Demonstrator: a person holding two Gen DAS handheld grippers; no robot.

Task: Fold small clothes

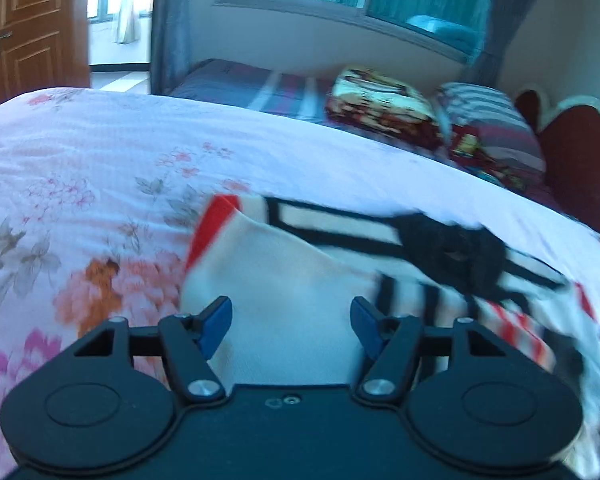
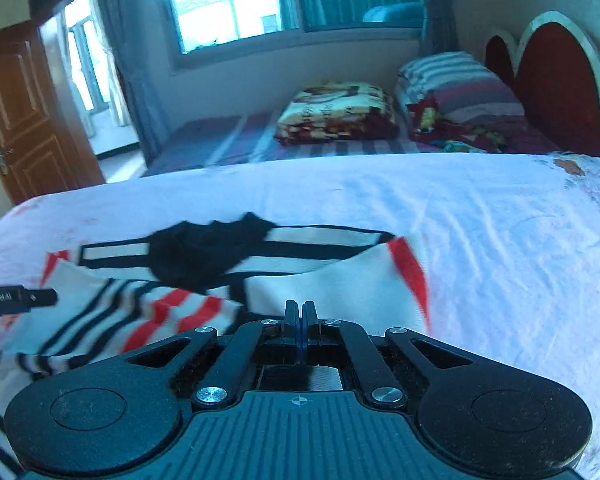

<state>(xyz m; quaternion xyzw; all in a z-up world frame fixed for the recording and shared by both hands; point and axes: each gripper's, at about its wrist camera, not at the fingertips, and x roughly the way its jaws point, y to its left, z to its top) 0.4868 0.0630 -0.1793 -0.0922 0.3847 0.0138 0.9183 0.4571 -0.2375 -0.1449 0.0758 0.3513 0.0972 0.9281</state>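
A small white garment point(image 1: 300, 264) with black and red stripes and a black patch lies crumpled on the floral bedspread point(image 1: 100, 168). My left gripper point(image 1: 292, 322) is open. Its blue pads point(image 1: 216, 324) stand wide apart over the plain white part, not pressing on it. My right gripper point(image 2: 300, 314) is shut, its pads together at the near edge of the garment point(image 2: 340, 284). The white flap with the red hem point(image 2: 412, 276) runs up from those tips, so thin cloth seems pinched there. A black part of the left tool point(image 2: 20, 300) pokes in at the left.
Beyond the bedspread lie a striped sheet point(image 2: 220, 144), a folded patterned blanket point(image 2: 336, 114) and a striped pillow point(image 2: 456, 80) by a red heart-shaped headboard point(image 2: 556, 80). A window point(image 2: 228, 0) with curtains is behind, and a wooden door point(image 2: 24, 120) stands at the left.
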